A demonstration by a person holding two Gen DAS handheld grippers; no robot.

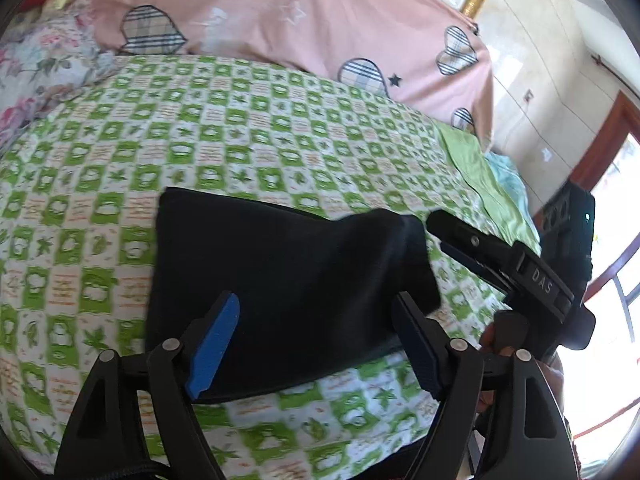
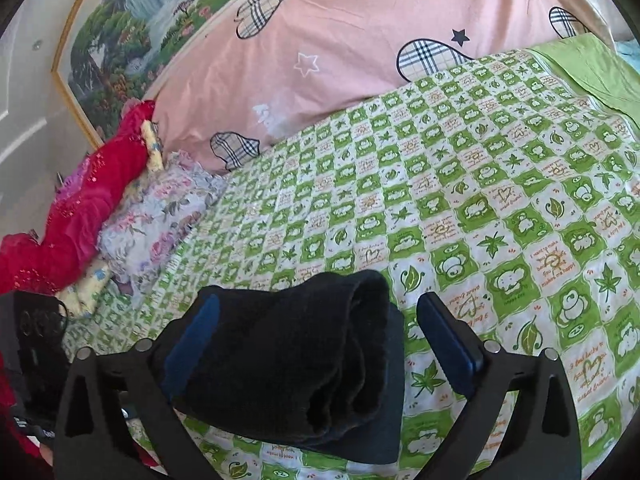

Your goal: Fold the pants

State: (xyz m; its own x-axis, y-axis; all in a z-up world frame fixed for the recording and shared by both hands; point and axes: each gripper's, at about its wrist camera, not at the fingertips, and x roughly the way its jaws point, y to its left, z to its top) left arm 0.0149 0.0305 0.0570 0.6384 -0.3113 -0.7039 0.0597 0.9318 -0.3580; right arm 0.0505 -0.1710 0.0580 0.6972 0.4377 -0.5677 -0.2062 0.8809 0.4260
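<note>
The black pants (image 1: 288,280) lie folded into a compact bundle on the green-and-white checked bedsheet (image 1: 240,128). My left gripper (image 1: 316,340) is open, its blue-padded fingers apart on either side of the bundle's near edge. My right gripper (image 2: 320,344) is open too, straddling the stacked folded end of the pants (image 2: 312,352). In the left wrist view the right gripper (image 1: 500,256) shows at the bundle's right end. Neither gripper holds cloth.
A pink quilt with plaid hearts (image 2: 340,48) lies along the far side of the bed. A floral pillow (image 2: 160,216) and red fabric (image 2: 92,208) sit at the head. A framed picture (image 2: 132,20) hangs on the wall. A window (image 1: 616,240) is on the right.
</note>
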